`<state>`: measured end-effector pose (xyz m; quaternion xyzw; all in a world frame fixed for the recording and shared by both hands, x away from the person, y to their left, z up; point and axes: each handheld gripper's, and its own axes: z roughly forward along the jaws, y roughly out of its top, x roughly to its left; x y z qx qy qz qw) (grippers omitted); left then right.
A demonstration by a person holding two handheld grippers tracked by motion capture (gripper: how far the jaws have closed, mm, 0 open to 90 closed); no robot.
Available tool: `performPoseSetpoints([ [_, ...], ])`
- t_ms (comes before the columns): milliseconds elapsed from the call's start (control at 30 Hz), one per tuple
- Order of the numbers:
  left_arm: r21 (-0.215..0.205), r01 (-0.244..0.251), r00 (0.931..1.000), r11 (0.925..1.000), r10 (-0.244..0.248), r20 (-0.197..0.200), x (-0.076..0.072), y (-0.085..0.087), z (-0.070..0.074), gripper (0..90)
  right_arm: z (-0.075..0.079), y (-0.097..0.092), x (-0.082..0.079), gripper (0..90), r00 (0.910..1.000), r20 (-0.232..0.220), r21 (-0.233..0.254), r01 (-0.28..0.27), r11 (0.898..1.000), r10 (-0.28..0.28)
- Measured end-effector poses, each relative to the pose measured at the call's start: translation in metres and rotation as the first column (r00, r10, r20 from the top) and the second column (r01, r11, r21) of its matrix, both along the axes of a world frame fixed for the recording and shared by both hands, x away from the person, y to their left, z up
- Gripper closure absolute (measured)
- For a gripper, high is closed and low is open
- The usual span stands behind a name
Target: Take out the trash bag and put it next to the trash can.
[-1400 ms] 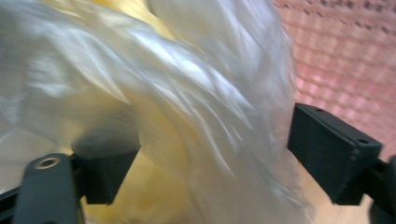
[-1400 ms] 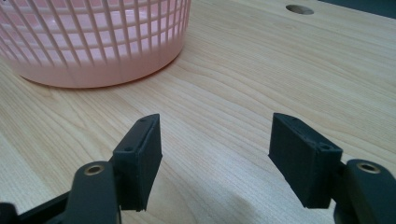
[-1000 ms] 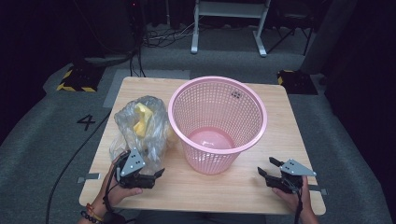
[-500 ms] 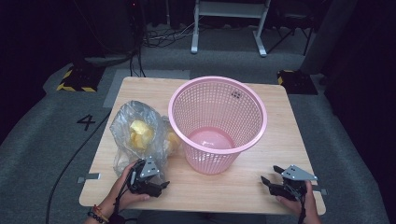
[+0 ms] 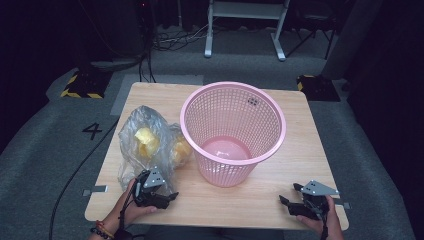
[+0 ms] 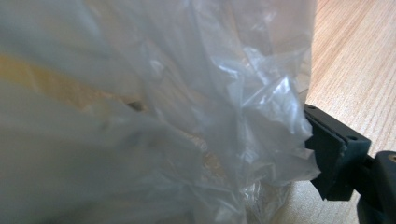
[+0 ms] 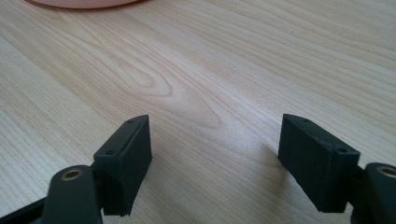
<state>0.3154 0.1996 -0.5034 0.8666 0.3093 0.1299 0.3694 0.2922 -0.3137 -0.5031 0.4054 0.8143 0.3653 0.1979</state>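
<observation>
Pink basket (image 5: 233,131) stands empty at the frame's centre; the clear plastic bag (image 5: 150,145) lies on the bench (image 5: 300,150) just left of it. Left gripper (image 5: 159,194) touches the bag, its grip I cannot tell. Right gripper (image 5: 295,204) rests lower right, jaws spread, holding nothing. Probably nothing is placed yet

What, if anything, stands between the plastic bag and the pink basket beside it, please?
Nothing visible does. The plastic bag lies right against the pink basket's left wall, and the basket's mouth is open and uncovered. The left hand-held gripper sits at the bag's near edge.
</observation>
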Motion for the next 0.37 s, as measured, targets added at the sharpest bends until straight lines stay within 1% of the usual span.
performPoseSetpoints([
  [133,-0.001,0.006,1.0000,1.0000,-0.006,0.000,0.0006,0.0003,-0.0001,22.0,-0.0001,-0.0010,0.0013,24.9,0.9998,-0.017,0.011,-0.003,1.000,0.003],
  [233,0.004,0.012,0.9999,0.9999,-0.012,-0.001,0.0014,0.0005,0.0001,21.8,-0.0002,-0.0008,0.0015,23.5,0.9999,-0.017,0.010,-0.004,1.000,0.004],
  [367,-0.002,0.009,1.0000,1.0000,-0.009,-0.003,0.0015,0.0000,-0.0001,21.7,-0.0003,0.0001,0.0014,20.5,0.9998,-0.016,0.002,-0.014,1.000,0.014],
])
